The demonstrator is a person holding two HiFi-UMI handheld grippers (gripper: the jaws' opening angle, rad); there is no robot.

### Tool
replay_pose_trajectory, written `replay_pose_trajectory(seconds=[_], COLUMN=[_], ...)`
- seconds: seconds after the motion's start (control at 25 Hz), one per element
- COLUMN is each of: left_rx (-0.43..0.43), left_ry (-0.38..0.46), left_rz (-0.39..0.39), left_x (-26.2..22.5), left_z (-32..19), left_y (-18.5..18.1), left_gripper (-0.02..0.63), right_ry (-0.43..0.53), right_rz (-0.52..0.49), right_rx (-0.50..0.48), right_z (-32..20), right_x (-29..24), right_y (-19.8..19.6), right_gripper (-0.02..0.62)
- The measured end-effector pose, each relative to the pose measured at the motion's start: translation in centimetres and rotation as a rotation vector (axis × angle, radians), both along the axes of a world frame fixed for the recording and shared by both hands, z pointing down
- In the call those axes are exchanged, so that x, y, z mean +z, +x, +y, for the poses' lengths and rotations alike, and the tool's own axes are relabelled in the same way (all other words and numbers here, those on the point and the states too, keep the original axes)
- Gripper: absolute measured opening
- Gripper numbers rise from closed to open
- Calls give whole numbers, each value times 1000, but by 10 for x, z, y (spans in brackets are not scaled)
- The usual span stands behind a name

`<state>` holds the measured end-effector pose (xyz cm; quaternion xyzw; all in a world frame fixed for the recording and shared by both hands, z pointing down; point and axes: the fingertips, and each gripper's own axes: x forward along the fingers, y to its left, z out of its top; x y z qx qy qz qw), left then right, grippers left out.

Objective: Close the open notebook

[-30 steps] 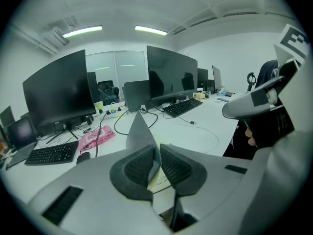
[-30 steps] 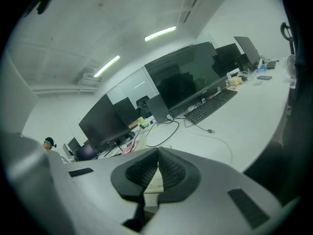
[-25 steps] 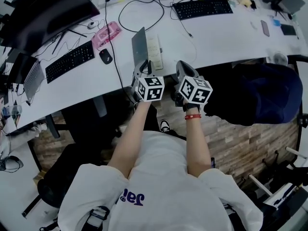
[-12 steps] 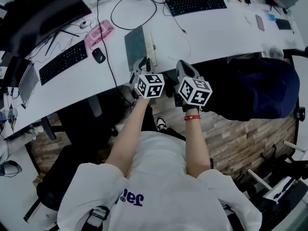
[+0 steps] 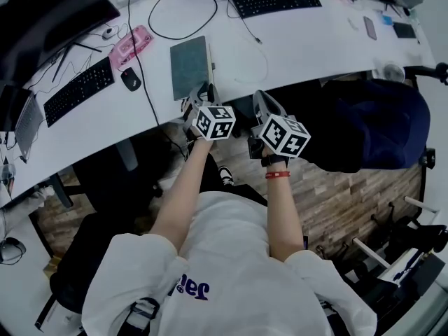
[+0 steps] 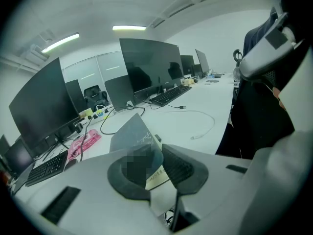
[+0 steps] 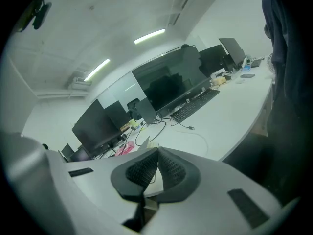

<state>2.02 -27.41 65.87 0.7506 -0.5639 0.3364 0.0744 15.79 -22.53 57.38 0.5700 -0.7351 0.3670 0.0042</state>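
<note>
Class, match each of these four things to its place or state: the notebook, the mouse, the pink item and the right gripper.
Things:
1. notebook
2. mouse
3. pink item
4. right gripper

Places and states:
A. jaws together, nothing between them
B. black, just left of the notebook in the head view
C. near the front edge of the desk, dark cover showing
D. farther back on the desk than the mouse

Pairs: 1-C, 2-B, 3-D, 4-A.

Bright ceiling strip lights (image 6: 129,28), fisheye bending, dark vignetted corners, soft foreground
</note>
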Motion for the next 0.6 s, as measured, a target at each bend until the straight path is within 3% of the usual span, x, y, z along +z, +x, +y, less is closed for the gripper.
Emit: replay_pose_trajectory(seconds=[0.6], left_rx=[62], left_ry=[-73], left_rz=[-71], left_x=[48], left_z=[-2], left_y=[15], left_gripper=[106], right_ry=[-21], right_rz=[8], right_rx=[0], right_z=[8], right_x=[15], right_y=[4], right_gripper=[15])
